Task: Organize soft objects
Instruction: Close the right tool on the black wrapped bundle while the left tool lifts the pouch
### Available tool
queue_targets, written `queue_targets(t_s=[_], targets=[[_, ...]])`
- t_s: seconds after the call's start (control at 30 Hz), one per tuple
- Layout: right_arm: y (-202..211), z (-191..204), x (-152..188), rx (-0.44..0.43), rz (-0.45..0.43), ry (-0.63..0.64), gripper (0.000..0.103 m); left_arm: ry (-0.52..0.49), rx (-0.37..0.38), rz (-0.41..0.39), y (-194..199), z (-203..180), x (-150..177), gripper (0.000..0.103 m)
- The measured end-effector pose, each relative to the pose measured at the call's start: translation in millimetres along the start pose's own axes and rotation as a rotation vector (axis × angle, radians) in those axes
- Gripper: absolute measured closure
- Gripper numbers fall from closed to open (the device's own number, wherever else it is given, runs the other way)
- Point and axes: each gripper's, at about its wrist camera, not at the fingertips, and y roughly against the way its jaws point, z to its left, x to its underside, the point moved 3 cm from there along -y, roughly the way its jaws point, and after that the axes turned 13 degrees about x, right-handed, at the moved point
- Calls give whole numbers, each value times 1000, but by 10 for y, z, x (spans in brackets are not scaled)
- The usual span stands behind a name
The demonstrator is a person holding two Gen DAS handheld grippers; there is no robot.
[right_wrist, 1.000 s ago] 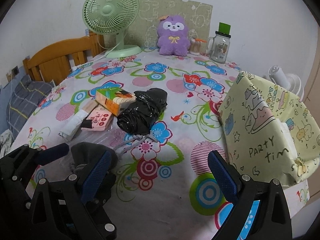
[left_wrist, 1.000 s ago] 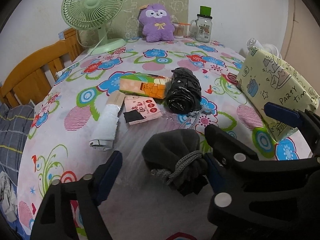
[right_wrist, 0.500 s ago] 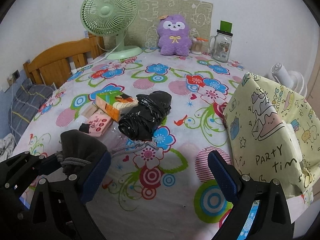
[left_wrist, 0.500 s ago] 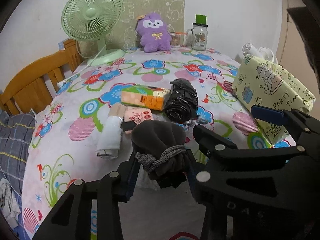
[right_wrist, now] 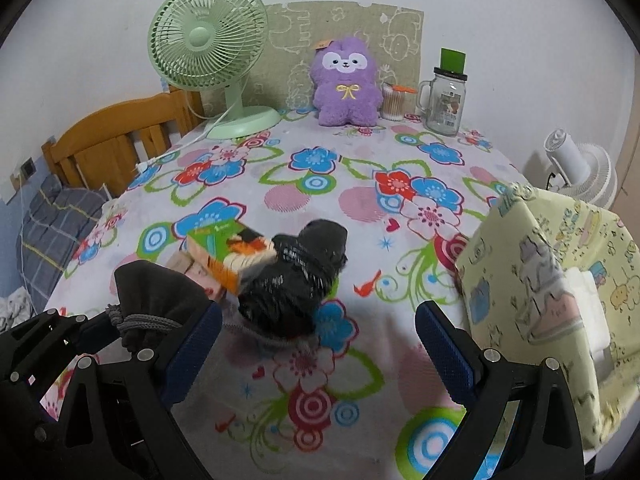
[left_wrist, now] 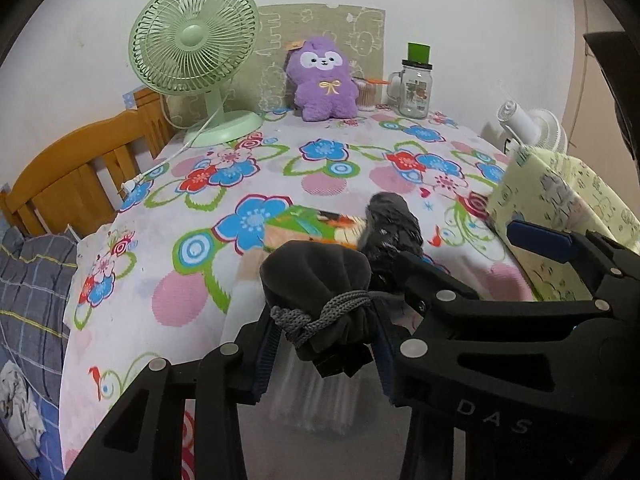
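While 2 fans stand, 1 pouch hangs gripped.

Plain white wall behind table w/ floral cloth; wooden headboard at left.

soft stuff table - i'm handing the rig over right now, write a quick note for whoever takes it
Left gripper: shut on the grey drawstring pouch, lifted off the flowered tablecloth.
Right gripper: open, holding nothing, beside the yellow party bag.
On the cloth: black bundle, orange-green box.
Done: pouch picked up.
Left: put it away, probably in the bag, then the black bundle.
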Motion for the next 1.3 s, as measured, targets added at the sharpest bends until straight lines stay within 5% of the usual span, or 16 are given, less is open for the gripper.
queue_targets(t_s=[0.37,0.83,1.3], targets=[[-386,100,-62,-42,86,-15,7,22,11,27,-231,154,-115,59],[-434,233,-20,-133,136,8,60,-21,9,49,-375,87,-97,59],[-164,34,68,-101,97,-10,65,-28,23,39,-255,-87,-48,59]])
